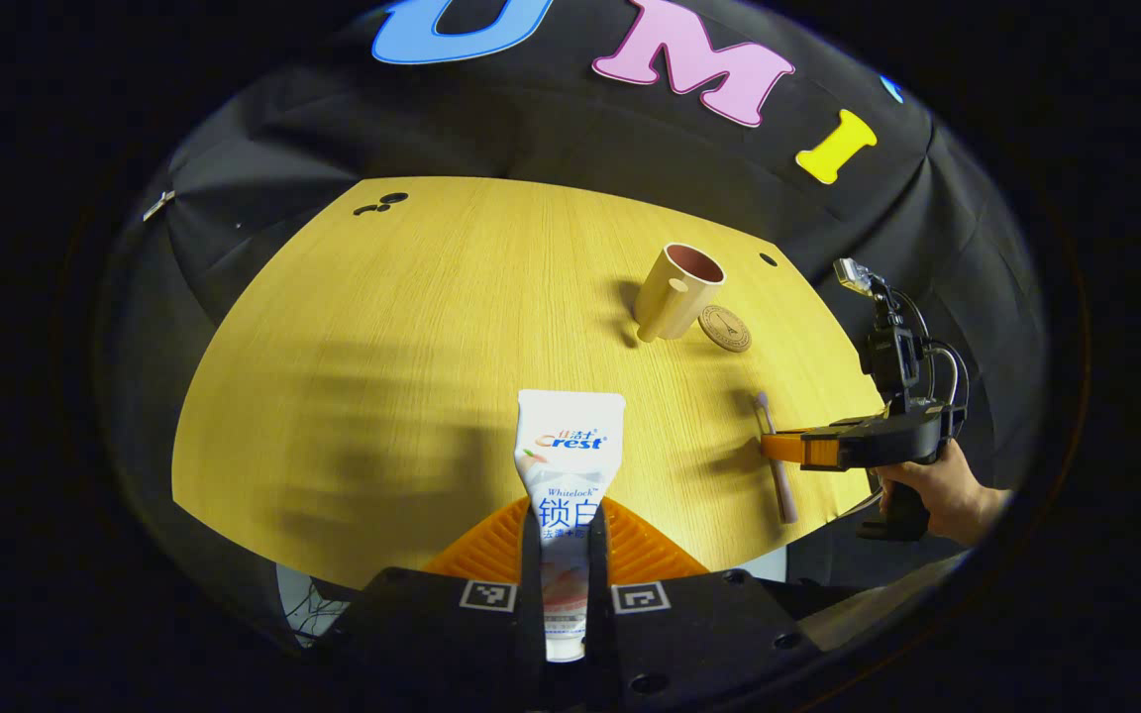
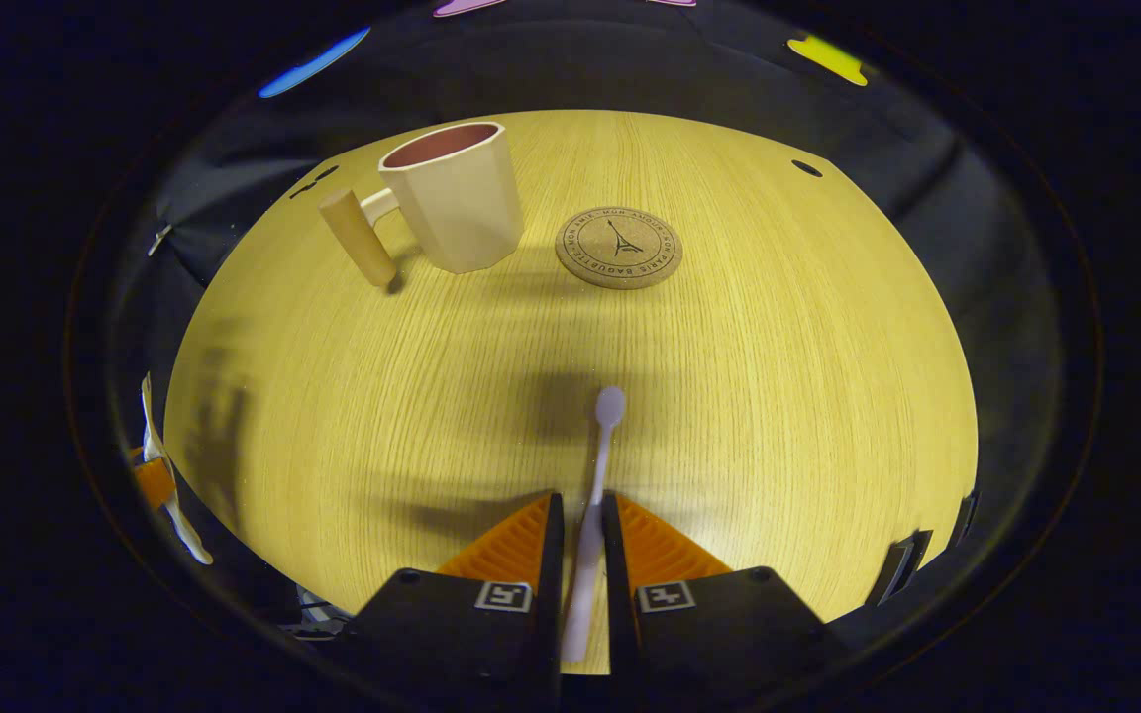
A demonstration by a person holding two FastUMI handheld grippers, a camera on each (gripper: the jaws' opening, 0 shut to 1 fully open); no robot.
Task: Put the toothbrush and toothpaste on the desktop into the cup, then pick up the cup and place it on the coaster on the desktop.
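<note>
Toothpaste (image 1: 568, 465) clamped lengthwise in left gripper (image 1: 567, 525); right gripper (image 2: 580, 525) grips toothbrush (image 2: 598, 465), head pointing forward.

The toothpaste tube (image 1: 570, 465), nearer to the camera than the cup (image 1: 677, 289), has printed words on its white front. There is a brand name in blue and red letters near the wide end, a thin line of small print under it, and big blue signs lower down. The coaster (image 2: 619, 248), just beside the cup, has a ring of small letters around a drawing of a tall tower, but they are too small to read for sure. Far from the cup, the left gripper (image 1: 567, 510) has two square black-and-white code marks (image 1: 488, 595) on its body. The right gripper (image 2: 578, 505) has two such marks (image 2: 503, 595) too.
</note>
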